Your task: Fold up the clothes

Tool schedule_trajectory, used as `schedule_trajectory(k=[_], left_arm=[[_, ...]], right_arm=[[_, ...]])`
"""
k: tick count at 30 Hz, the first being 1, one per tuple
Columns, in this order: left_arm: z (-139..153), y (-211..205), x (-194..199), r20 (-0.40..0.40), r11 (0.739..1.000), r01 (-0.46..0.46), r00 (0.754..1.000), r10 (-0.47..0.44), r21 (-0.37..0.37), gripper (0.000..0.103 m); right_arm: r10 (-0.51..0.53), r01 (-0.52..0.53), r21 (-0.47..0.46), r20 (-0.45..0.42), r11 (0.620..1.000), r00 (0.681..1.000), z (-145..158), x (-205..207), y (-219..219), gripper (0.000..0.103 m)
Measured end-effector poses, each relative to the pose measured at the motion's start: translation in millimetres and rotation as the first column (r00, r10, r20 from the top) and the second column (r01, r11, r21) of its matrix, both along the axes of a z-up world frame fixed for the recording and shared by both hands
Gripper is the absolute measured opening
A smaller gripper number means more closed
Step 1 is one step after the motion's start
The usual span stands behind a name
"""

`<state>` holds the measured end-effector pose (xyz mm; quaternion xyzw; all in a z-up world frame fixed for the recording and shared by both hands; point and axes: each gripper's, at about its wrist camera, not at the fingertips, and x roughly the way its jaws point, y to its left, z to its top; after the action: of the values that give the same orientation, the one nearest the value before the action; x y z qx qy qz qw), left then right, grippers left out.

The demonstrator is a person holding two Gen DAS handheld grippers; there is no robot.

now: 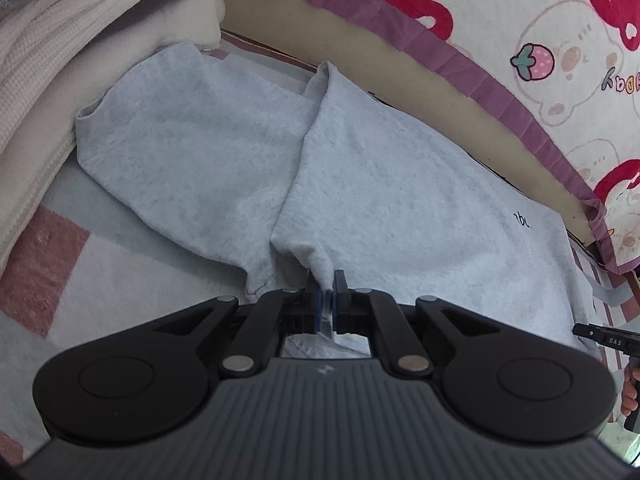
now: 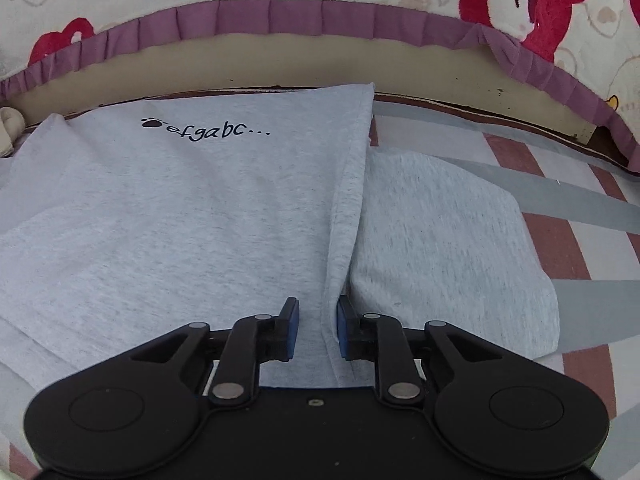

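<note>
A light grey T-shirt (image 1: 400, 184) lies on a striped blanket, one side folded over itself. My left gripper (image 1: 327, 304) is shut on a bunched corner of the shirt near its sleeve (image 1: 180, 144). In the right wrist view the same shirt (image 2: 168, 216) shows black print "efgabc..." (image 2: 208, 130). My right gripper (image 2: 318, 328) is open, its fingers astride the shirt's folded edge (image 2: 344, 224), with cloth lying between them. A sleeve (image 2: 444, 240) lies flat to the right of that edge.
The blanket (image 1: 60, 248) has pink, white and grey stripes. Cream knitted bedding (image 1: 60, 60) is piled at the left. A cartoon-print cover with a purple frill (image 2: 320, 16) runs along the far edge. The other gripper (image 1: 612, 340) shows at the right edge.
</note>
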<state>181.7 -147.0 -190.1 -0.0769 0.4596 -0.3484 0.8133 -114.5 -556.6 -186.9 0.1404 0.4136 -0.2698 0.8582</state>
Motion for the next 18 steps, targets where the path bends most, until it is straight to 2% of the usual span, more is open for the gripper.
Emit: schedule_trajectory(k=[4, 8, 10, 15, 18], left_arm=[[8, 3, -1, 0.022, 1.0, -0.024, 0.999, 0.024, -0.004, 0.004], [29, 16, -7, 0.026, 0.997, -0.044, 0.999, 0.046, -0.067, 0.004], [41, 25, -12, 0.011, 0.991, -0.057, 0.998, 0.059, -0.121, 0.004], [37, 32, -16, -0.025, 0.992, -0.083, 0.996, 0.081, -0.09, 0.004], [35, 36, -17, -0.045, 0.993, -0.097, 0.995, 0.094, -0.071, 0.004]], right_arm=[[-0.06, 0.059, 0.013, 0.086, 0.998, 0.995, 32, -24, 3, 0.003], [-0.118, 0.113, 0.038, 0.156, 0.993, 0.981, 60, -49, 5, 0.002], [-0.135, 0.128, 0.061, 0.137, 0.99, 0.981, 60, -59, 6, 0.002], [-0.147, 0.146, 0.033, 0.054, 0.989, 0.988, 42, -55, 4, 0.002], [-0.166, 0.166, 0.054, -0.004, 0.985, 0.986, 26, -41, -3, 0.002]])
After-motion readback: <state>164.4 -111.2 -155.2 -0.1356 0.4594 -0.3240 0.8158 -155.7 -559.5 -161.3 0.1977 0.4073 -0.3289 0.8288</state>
